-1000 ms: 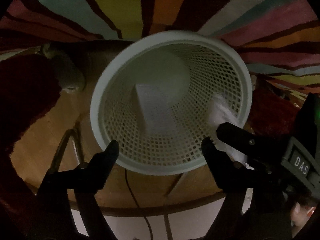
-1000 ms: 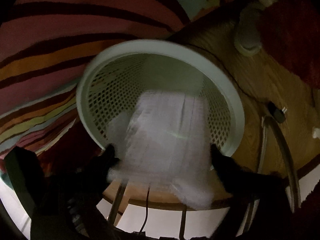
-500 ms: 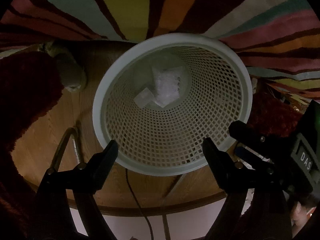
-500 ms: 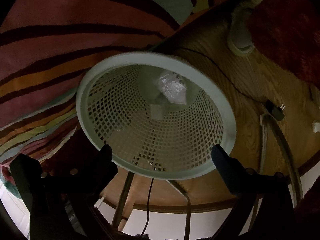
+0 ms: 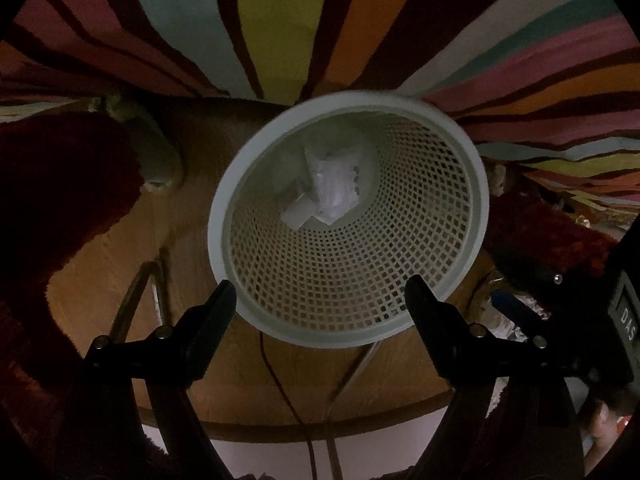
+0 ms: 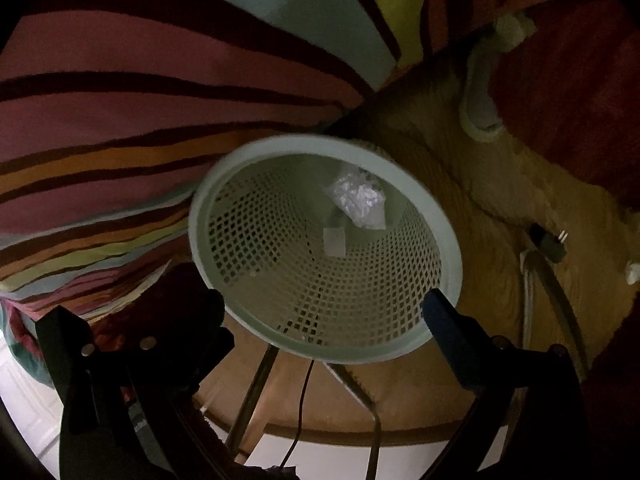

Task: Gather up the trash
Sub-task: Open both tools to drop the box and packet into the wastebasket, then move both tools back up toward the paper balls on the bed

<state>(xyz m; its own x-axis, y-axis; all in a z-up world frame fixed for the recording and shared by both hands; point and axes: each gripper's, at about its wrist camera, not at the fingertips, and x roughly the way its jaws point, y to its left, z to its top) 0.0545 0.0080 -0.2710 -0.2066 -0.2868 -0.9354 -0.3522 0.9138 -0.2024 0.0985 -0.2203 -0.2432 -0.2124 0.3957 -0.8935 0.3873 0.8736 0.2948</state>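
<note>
Lying deep in the basket (image 6: 448, 272), crumpled plastic (image 6: 360, 200) sits beyond both grippers' spread, empty fingers (image 5: 424, 300).

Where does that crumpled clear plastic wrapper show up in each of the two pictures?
Left wrist view: the crumpled plastic wrapper lies at the bottom of the white mesh basket, just above picture centre.
Right wrist view: the crumpled plastic wrapper sits at the basket bottom, up and right of centre.
Shared landmark: a small flat white paper piece beside the wrapper.
</note>
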